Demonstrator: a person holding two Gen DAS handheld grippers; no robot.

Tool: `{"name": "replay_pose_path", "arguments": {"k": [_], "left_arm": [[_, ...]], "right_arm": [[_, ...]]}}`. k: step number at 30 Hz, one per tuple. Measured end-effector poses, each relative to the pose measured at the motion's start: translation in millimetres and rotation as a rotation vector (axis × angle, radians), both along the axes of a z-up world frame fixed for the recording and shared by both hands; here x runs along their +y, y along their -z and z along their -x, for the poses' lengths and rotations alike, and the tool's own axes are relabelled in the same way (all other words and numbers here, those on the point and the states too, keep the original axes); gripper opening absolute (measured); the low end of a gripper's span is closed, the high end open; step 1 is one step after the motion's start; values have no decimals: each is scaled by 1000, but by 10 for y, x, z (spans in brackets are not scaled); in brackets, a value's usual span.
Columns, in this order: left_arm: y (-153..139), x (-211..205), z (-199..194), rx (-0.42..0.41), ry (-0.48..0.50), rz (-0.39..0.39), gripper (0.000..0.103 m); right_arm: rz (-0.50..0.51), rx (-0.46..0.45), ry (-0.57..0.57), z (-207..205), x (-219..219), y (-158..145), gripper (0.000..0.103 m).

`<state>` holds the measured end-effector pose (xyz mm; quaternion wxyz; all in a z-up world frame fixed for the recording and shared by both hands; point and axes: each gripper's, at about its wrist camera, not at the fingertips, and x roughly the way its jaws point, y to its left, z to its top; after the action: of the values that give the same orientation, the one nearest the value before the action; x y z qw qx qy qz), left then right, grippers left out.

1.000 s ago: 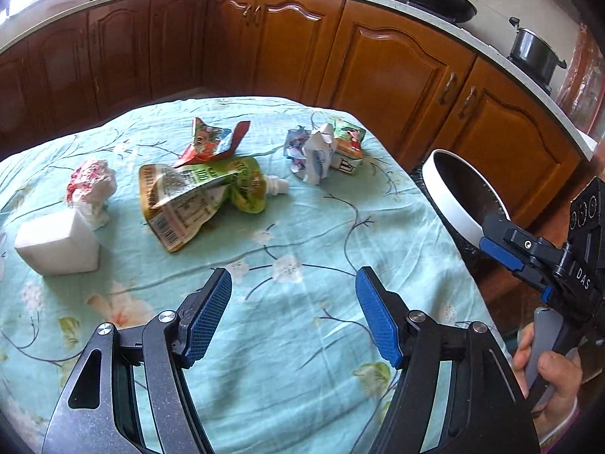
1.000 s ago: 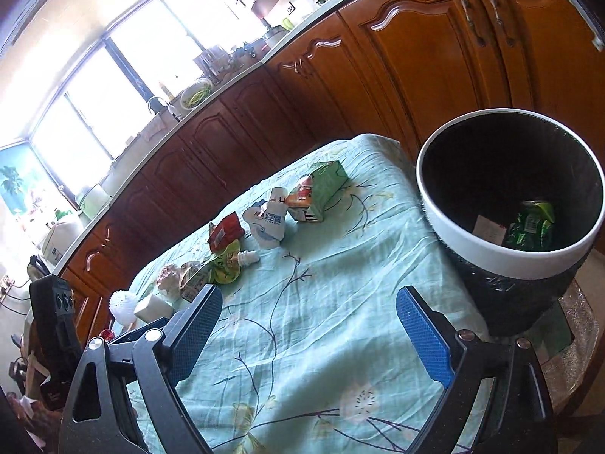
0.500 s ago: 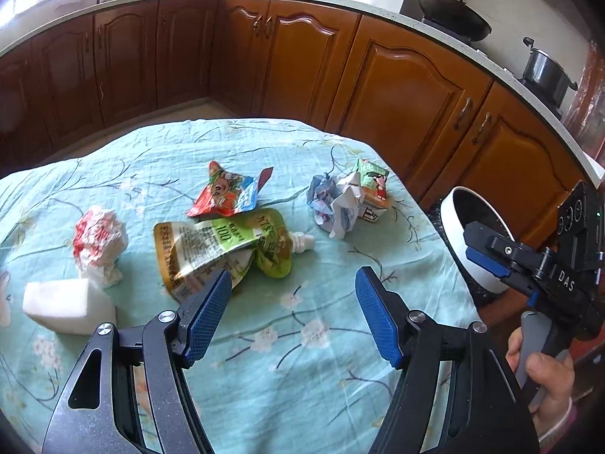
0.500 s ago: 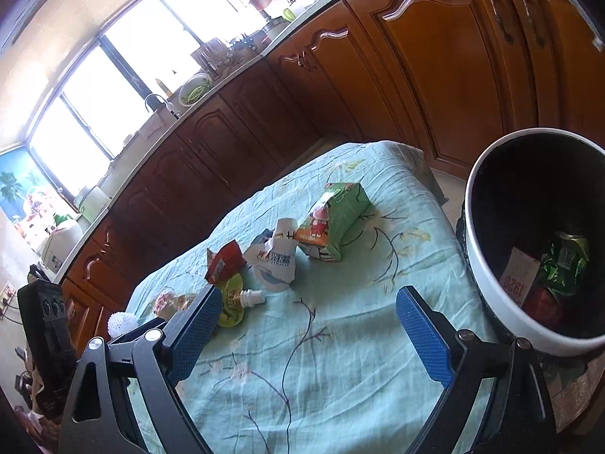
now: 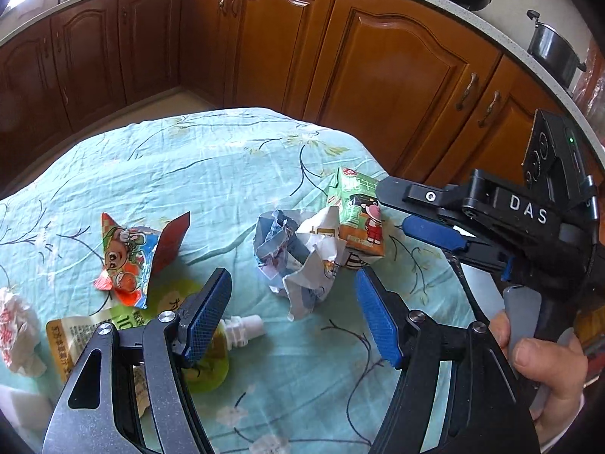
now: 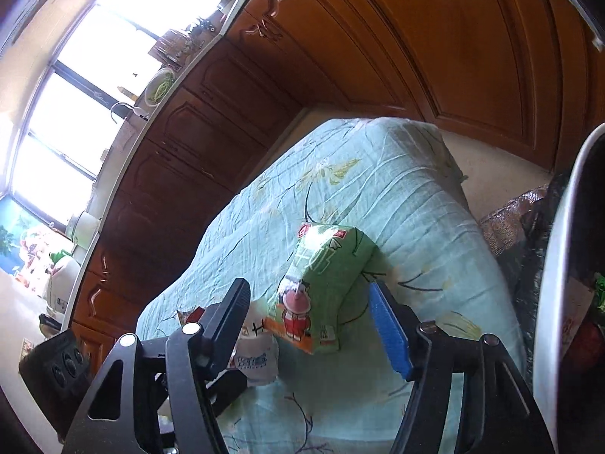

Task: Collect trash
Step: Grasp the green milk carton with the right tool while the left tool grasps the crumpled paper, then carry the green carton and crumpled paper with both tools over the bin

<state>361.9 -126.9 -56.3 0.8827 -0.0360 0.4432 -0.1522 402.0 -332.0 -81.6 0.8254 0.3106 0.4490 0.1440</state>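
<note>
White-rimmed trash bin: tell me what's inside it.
Only a sliver of the white-rimmed trash bin shows at the right wrist view's edge. Inside are a green wrapper and a white-and-red piece. The rest of its interior is out of frame.

Table (image 5: 211,174) w/ teal floral cloth; on it: green milk carton (image 5: 359,215), crumpled wrapper (image 5: 298,261) touching it, red snack bag (image 5: 132,257), spouted pouch (image 5: 211,344), tissue wad (image 5: 17,329).

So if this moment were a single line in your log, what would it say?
task: collect trash | right gripper: open, straddling green milk carton | left gripper: open, facing crumpled wrapper | bin: right of table
</note>
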Motion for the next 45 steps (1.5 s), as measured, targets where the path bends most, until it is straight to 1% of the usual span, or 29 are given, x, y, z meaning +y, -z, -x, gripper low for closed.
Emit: {"name": "replay_pose_path", "arguments": {"k": [3, 4, 5, 7, 9, 11, 13, 18, 23, 28, 32, 38, 45], "left_arm": [[94, -13, -110, 25, -13, 9, 68], [113, -13, -127, 28, -13, 20, 64], [124, -16, -138, 30, -9, 30, 60], [144, -29, -156, 39, 1, 43, 44], [140, -39, -145, 39, 11, 52, 34], [120, -49, -113, 27, 19, 46, 30], [93, -39, -57, 24, 20, 48, 29], [0, 56, 151, 13, 14, 79, 28], [-141, 177, 406, -13, 6, 99, 28], [-270, 158, 581, -33, 34, 119, 28], [-322, 3, 701, -39, 75, 128, 28], [-401, -340, 866, -50, 149, 134, 28], [-486, -735, 970, -56, 229, 146, 28]], "right_arm": [[-30, 42, -5, -137, 51, 112, 62], [-30, 50, -8, -162, 69, 138, 59], [-28, 57, -10, -180, 82, 162, 51], [-43, 55, -16, -179, 89, 206, 48], [-52, 33, -17, -125, 71, 188, 41], [-53, 7, -19, -46, 45, 123, 30], [-43, -11, -20, 28, 11, 51, 27], [27, -43, -43, 188, 47, -88, 26], [20, -69, -61, 418, 2, -153, 26], [18, -108, -58, 758, -122, -296, 26], [21, -140, -37, 1036, -319, -426, 26], [26, -188, 24, 1416, -712, -612, 26], [43, -203, 115, 1738, -1192, -675, 26]]}}
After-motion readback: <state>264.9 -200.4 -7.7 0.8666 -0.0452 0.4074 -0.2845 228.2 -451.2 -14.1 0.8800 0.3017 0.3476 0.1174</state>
